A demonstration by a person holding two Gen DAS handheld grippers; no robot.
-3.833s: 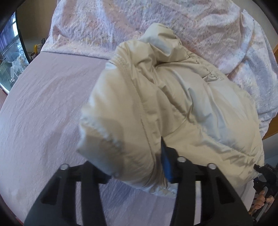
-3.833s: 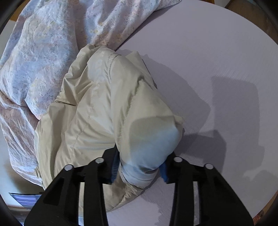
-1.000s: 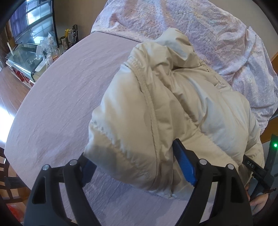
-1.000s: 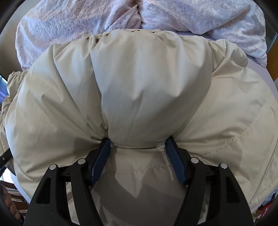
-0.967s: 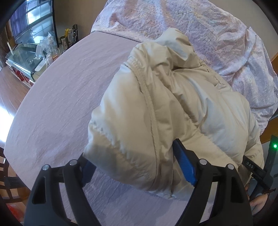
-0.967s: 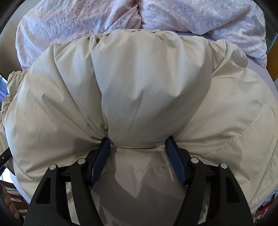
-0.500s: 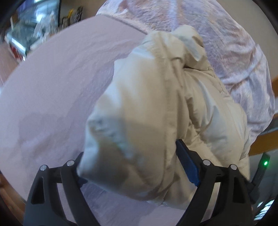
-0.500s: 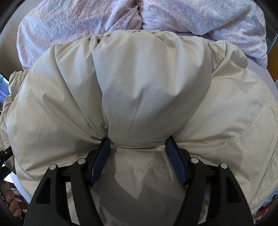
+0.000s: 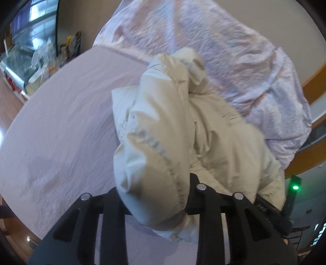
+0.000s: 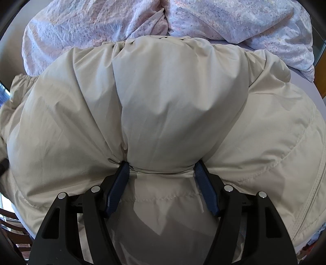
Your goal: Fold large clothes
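On the lilac bed sheet (image 9: 61,114), both grippers' fingers (image 10: 118,183) pinch the puffy beige jacket (image 10: 173,106).

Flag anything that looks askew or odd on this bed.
The puffy beige jacket is bunched in a lump, not flat, on the lilac bedsheet. A crumpled floral duvet is heaped behind it.
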